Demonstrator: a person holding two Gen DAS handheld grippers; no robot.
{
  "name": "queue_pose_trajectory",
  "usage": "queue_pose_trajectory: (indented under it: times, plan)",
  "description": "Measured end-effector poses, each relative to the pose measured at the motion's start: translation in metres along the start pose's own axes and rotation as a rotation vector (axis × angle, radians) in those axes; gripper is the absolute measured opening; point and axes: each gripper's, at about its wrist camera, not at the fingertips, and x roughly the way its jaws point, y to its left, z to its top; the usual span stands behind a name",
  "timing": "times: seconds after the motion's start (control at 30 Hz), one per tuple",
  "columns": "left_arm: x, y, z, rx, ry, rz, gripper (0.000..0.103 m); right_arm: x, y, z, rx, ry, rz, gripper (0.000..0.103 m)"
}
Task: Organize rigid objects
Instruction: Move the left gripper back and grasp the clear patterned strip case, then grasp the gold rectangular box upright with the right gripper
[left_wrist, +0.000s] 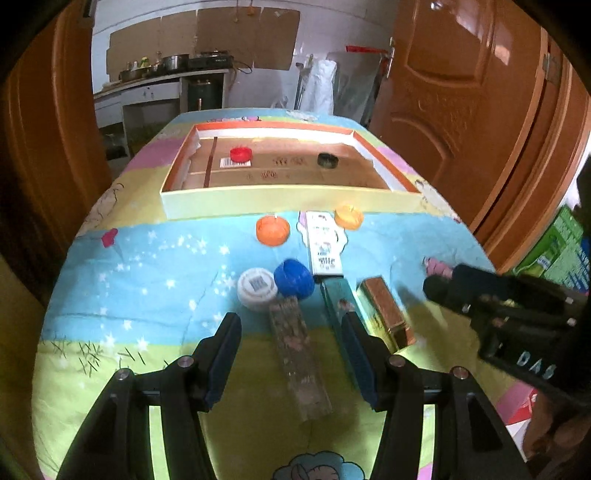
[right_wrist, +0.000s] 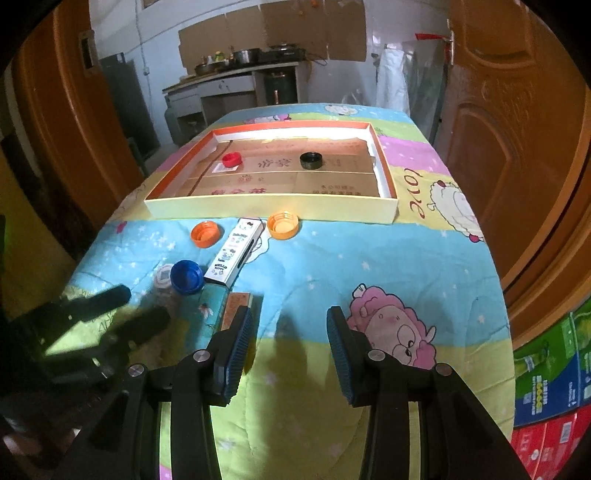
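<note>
A shallow cardboard tray (left_wrist: 258, 195) (right_wrist: 273, 206) at the table's far side holds a red cap (left_wrist: 241, 153) (right_wrist: 232, 159) and a black cap (left_wrist: 327, 160) (right_wrist: 311, 160). In front of it lie two orange caps (left_wrist: 272, 230) (left_wrist: 348, 217), a blue cap (left_wrist: 294, 277) (right_wrist: 187, 276), a white cap (left_wrist: 257, 287), a white Hello Kitty box (left_wrist: 323, 243) (right_wrist: 236, 254), a teal box (left_wrist: 334, 295), a copper box (left_wrist: 384, 314) and a brown patterned box (left_wrist: 297, 354). My left gripper (left_wrist: 291, 325) is open over the brown box. My right gripper (right_wrist: 290, 325) is open and empty.
The table wears a bright cartoon quilt (right_wrist: 388, 258). Orange wooden doors (left_wrist: 461, 110) flank it. Stacked green and red cartons (right_wrist: 550, 376) stand at the right. A kitchen counter (left_wrist: 155, 79) with pots lies beyond.
</note>
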Motion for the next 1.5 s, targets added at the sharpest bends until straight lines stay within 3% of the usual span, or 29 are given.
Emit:
queue_pose_trajectory:
  times: [0.3,0.57,0.67,0.97,1.07,1.17,1.5]
  plan:
    - [0.010,0.010,-0.016,-0.070,0.008,0.042,0.053,0.003,0.000,-0.004,0.002,0.009,0.007,0.043]
    - [0.005,0.016,-0.019,-0.070,-0.011,-0.012,0.020,0.007,0.008,-0.006,-0.007,0.022,0.034,0.043]
    - [0.003,0.011,-0.020,-0.040,-0.018,0.010,0.020,0.008,0.014,-0.007,-0.018,0.024,0.052,0.043]
    - [0.001,0.018,-0.020,-0.072,-0.020,-0.006,0.020,0.020,0.029,-0.010,-0.038,0.047,0.084,0.042]
    - [-0.001,0.021,-0.021,-0.080,-0.026,-0.009,0.020,0.025,0.031,-0.011,-0.048,0.054,0.068,0.028]
    - [-0.002,0.025,-0.021,-0.090,-0.027,-0.013,0.020,0.029,0.033,-0.012,-0.051,0.068,0.073,0.022]
    - [-0.004,0.033,-0.023,-0.109,-0.030,-0.022,0.020,0.038,0.042,-0.014,-0.087,0.088,0.026,0.018]
